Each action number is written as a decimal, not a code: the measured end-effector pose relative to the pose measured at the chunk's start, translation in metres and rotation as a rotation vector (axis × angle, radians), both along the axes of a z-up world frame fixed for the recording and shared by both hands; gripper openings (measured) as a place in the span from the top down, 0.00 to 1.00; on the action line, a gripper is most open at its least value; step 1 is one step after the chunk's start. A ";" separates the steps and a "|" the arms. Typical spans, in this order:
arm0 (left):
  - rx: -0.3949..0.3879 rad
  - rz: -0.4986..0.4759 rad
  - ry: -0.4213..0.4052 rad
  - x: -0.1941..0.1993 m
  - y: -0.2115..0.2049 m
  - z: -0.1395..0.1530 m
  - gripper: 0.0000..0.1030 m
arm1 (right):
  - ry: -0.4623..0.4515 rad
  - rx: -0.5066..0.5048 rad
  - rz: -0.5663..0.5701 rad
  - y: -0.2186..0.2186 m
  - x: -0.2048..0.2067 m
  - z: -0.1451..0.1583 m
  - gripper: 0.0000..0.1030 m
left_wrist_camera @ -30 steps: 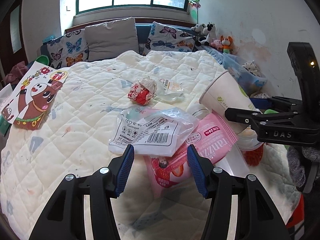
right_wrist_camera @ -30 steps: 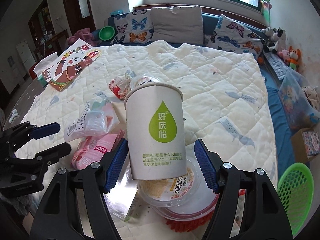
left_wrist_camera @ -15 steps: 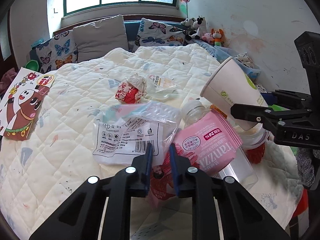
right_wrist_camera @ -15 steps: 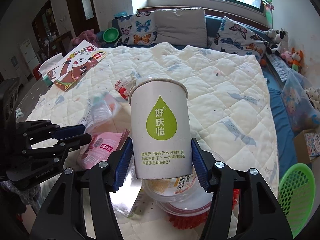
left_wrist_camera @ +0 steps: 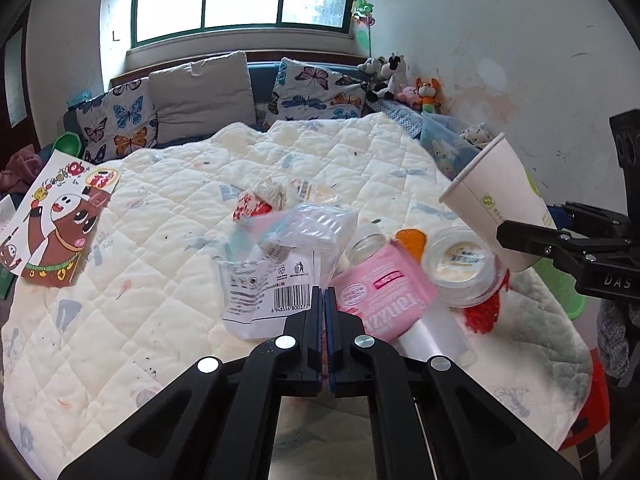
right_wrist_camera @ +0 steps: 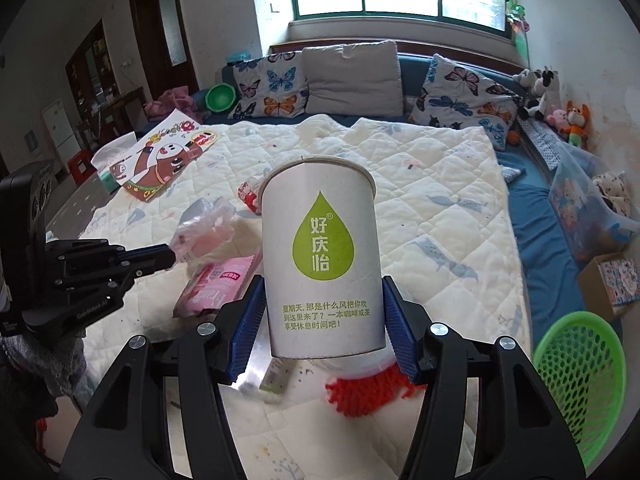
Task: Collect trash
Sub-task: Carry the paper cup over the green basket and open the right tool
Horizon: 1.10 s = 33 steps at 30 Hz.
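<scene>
My left gripper (left_wrist_camera: 323, 300) is shut on the edge of a clear plastic bag (left_wrist_camera: 276, 276) with a barcode and holds it lifted off the quilt; the bag also shows in the right wrist view (right_wrist_camera: 204, 228). My right gripper (right_wrist_camera: 322, 312) is shut on a white paper cup (right_wrist_camera: 320, 264) with a green drop logo, held upright above the bed; the cup also shows in the left wrist view (left_wrist_camera: 500, 200). A pink wrapper (left_wrist_camera: 384, 296), a round plastic tub (left_wrist_camera: 460, 264), a small jar (left_wrist_camera: 366, 240) and a crumpled red-and-white wrapper (left_wrist_camera: 256, 200) lie on the quilt.
A green mesh basket (right_wrist_camera: 580, 364) stands on the floor right of the bed. A cartoon picture book (left_wrist_camera: 52, 224) lies at the bed's left edge. Pillows (left_wrist_camera: 200, 92) and soft toys (left_wrist_camera: 404, 80) line the far side. A red fuzzy thing (right_wrist_camera: 360, 396) lies under the tub.
My left gripper closed from open onto the clear plastic bag and lifted it. My right gripper tightened on the paper cup and raised it a little.
</scene>
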<state>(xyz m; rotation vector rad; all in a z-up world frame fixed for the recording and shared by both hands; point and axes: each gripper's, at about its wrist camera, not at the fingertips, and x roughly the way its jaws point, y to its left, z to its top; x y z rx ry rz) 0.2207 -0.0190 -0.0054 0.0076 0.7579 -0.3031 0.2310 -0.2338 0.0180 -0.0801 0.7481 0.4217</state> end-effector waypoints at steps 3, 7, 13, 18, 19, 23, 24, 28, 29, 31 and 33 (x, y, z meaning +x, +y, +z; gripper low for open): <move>-0.017 -0.028 -0.025 -0.009 -0.009 0.014 0.99 | -0.016 0.007 -0.029 -0.016 -0.011 0.003 0.44; -0.025 -0.073 -0.057 -0.019 -0.028 0.029 0.99 | -0.025 0.007 -0.080 -0.041 -0.024 0.003 0.44; -0.041 -0.137 -0.085 -0.028 -0.060 0.045 0.99 | -0.019 0.006 -0.179 -0.090 -0.042 -0.003 0.44; -0.068 -0.201 -0.087 -0.032 -0.085 0.053 0.99 | -0.004 0.001 -0.266 -0.128 -0.054 -0.013 0.44; -0.068 -0.212 -0.089 -0.033 -0.091 0.055 0.99 | -0.001 -0.004 -0.289 -0.136 -0.057 -0.016 0.44; -0.077 -0.264 -0.089 -0.037 -0.116 0.059 0.99 | 0.022 -0.010 -0.348 -0.160 -0.064 -0.027 0.44; -0.078 -0.278 -0.090 -0.038 -0.121 0.060 0.99 | 0.029 -0.014 -0.363 -0.167 -0.066 -0.030 0.44; -0.084 -0.325 -0.090 -0.042 -0.146 0.061 0.99 | 0.043 -0.022 -0.408 -0.189 -0.075 -0.039 0.44; -0.086 -0.337 -0.089 -0.043 -0.153 0.062 0.99 | 0.049 -0.023 -0.423 -0.195 -0.076 -0.042 0.44; -0.089 -0.358 -0.088 -0.045 -0.163 0.062 0.99 | 0.054 -0.027 -0.444 -0.205 -0.081 -0.048 0.44; -0.083 -0.379 -0.094 -0.047 -0.175 0.064 0.99 | 0.069 -0.023 -0.467 -0.216 -0.083 -0.054 0.44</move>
